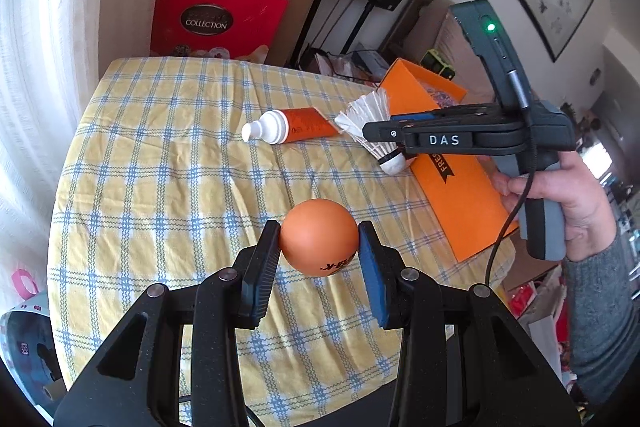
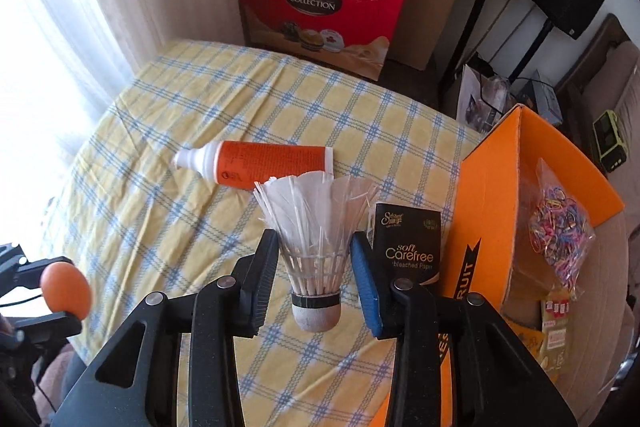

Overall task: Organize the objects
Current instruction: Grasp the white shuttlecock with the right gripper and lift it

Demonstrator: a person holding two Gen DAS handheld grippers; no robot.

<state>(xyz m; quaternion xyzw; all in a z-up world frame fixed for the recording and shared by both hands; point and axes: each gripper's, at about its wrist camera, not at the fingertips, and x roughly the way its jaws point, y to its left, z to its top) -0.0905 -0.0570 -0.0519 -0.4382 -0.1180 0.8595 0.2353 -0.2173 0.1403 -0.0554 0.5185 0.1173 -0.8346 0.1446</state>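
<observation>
Yellow-and-blue checked tablecloth (image 2: 168, 115) spread under everything. Orange cardboard box (image 2: 496, 187) at its right edge, bag of coloured rubber bands (image 2: 556, 227) inside. Orange tube (image 2: 260, 163) lying flat mid-table. My right claw (image 2: 316, 267) pinches the shuttlecock (image 2: 316, 247) at its feather base, cork down. My left claw (image 1: 319, 247) clamps the orange ping-pong ball (image 1: 318, 235), lifted clear.

Yellow-blue checked tablecloth (image 1: 160, 155), orange tube (image 1: 288, 127) lying flat, orange box (image 1: 452, 195) at edge
</observation>
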